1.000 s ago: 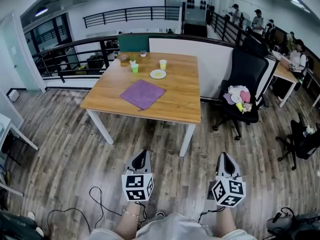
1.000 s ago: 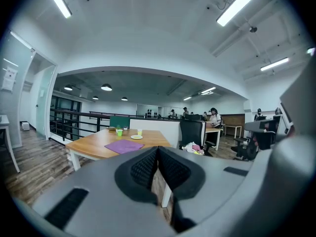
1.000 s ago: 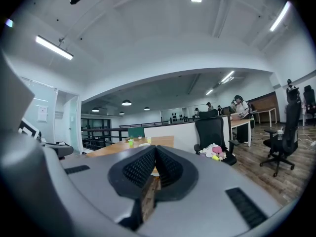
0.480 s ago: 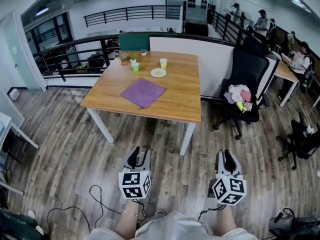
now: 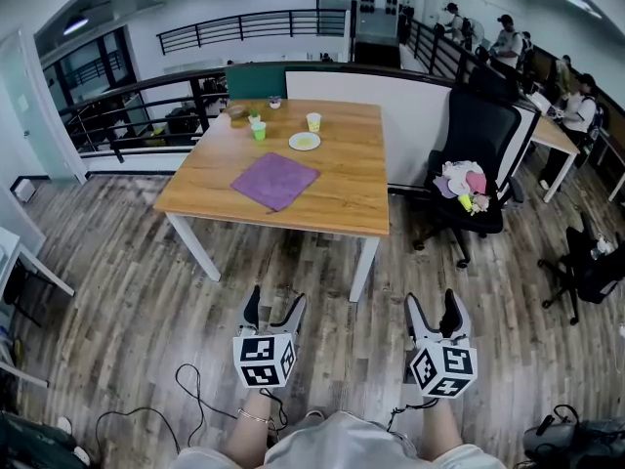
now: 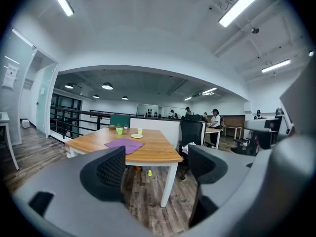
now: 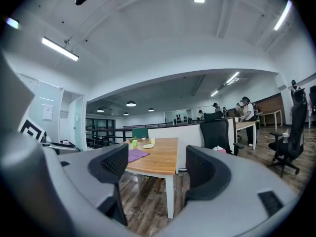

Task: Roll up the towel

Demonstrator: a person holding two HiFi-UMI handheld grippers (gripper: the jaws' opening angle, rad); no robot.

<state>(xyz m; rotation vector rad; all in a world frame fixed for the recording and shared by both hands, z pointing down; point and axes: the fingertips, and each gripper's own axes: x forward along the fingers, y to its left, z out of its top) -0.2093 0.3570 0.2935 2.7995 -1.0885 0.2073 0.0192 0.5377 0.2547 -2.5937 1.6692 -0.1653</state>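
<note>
Both claws low over wood floor (image 5: 127,291), pointed toward table, well short of it, side by side and apart.
Left gripper (image 5: 274,301): jaws spreading, nothing between them, only floor and table leg seen past the pads.
Right gripper (image 5: 431,301): same, jaws spreading, empty.
Purple towel (image 5: 275,181): flat, unrolled, on wooden table (image 5: 342,198), well ahead of left gripper, ahead and left of right gripper, untouched.
Past the towel, farther from both claws: white plate (image 5: 305,142), pale yellow cup (image 5: 313,121), green cup (image 5: 259,131).
Black office chair (image 5: 479,140): ahead of right gripper, a little to its right, beside table; bundle of soft coloured items (image 5: 464,184) on seat.
Black cable (image 5: 195,389): on floor just left of left gripper, near the person's feet.
Black railing (image 5: 146,106) beyond table, far ahead and left of both claws.
</note>
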